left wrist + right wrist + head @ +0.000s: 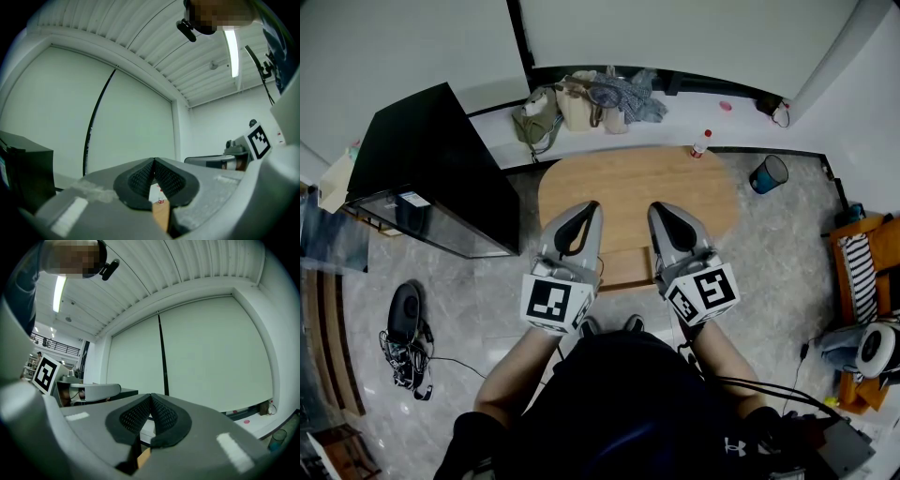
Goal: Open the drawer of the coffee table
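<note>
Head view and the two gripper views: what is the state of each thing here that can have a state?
left gripper: shut, nothing between its jaws.
right gripper: shut, nothing between its jaws.
drawer: looks closed, neither gripper touches it.
bottle: upright on the coffee table, red cap on.
blue bin: upright on the floor, top open.

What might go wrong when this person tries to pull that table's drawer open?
Both the left gripper and right gripper have their jaws shut, so they might slide off the drawer rather than grip it. A hard tug may also shake the coffee table and tip the bottle standing at its far edge. The person's shoes sit close in front, so the drawer could bump them.
</note>
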Tool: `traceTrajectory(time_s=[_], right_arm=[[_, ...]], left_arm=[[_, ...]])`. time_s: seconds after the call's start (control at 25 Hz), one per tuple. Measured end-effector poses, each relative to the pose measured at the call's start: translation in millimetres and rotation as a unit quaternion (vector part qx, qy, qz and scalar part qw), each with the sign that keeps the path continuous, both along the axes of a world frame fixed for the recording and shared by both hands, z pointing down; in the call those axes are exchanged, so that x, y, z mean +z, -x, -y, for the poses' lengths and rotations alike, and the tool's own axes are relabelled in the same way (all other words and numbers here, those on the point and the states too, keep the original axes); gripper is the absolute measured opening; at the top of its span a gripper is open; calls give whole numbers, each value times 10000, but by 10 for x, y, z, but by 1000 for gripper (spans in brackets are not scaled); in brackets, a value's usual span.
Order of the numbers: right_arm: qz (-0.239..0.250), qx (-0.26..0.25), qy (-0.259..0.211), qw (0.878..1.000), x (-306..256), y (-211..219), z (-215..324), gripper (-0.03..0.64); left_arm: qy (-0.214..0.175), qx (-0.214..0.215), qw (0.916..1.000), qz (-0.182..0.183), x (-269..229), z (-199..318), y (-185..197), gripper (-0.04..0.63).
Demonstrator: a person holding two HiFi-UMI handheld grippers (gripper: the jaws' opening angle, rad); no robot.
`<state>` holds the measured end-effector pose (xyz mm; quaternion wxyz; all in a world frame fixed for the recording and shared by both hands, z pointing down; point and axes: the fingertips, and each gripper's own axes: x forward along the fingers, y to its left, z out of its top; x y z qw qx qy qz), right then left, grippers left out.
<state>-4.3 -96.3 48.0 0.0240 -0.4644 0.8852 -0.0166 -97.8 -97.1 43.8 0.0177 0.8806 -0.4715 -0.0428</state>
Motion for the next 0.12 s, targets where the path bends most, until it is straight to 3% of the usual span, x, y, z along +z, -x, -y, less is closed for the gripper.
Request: traceTrajectory(time_s=[0.12], right_arm=[[0,0,5,10000,-7,10,1,-2]], left_arm=[[-24,19,10000,71,-4,3,6,2]])
